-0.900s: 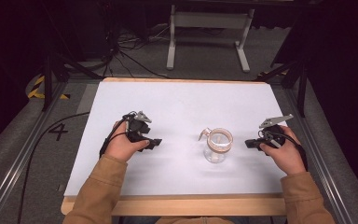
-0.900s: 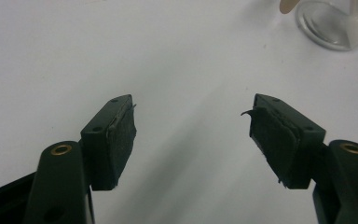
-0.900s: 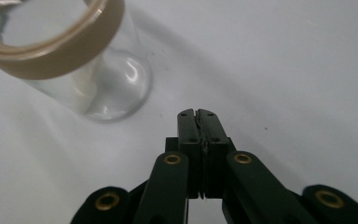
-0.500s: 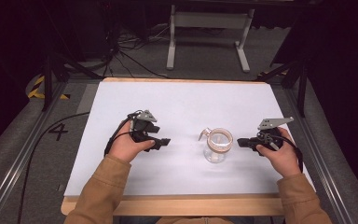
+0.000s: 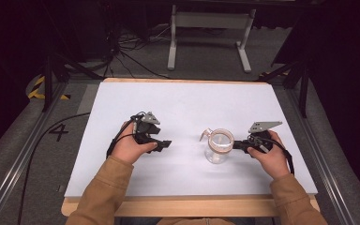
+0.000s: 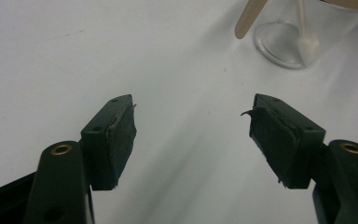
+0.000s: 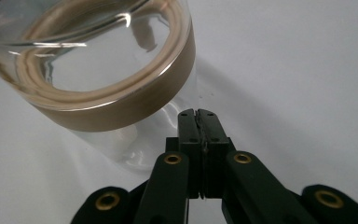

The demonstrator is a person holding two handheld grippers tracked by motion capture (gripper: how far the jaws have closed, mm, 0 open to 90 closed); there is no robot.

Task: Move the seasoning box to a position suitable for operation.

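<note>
A clear glass jar with a tan band under its rim stands on the white table, right of the middle. A tan flat stick juts from its left rim. My left gripper rests well left of the jar, pointing toward it, jaws open with nothing between them. In the left gripper view the left gripper faces the jar and stick at the top right. My right gripper is shut and empty. In its own view the right gripper is at the jar wall; contact is unclear.
The table's wooden front edge runs below my forearms. Beyond the far edge stand a white metal stand and cables on the dark floor. A cable trails off the left side.
The right hand has moved left, bringing its shut jaws up to the jar. The left hand has shifted slightly right toward the jar.
</note>
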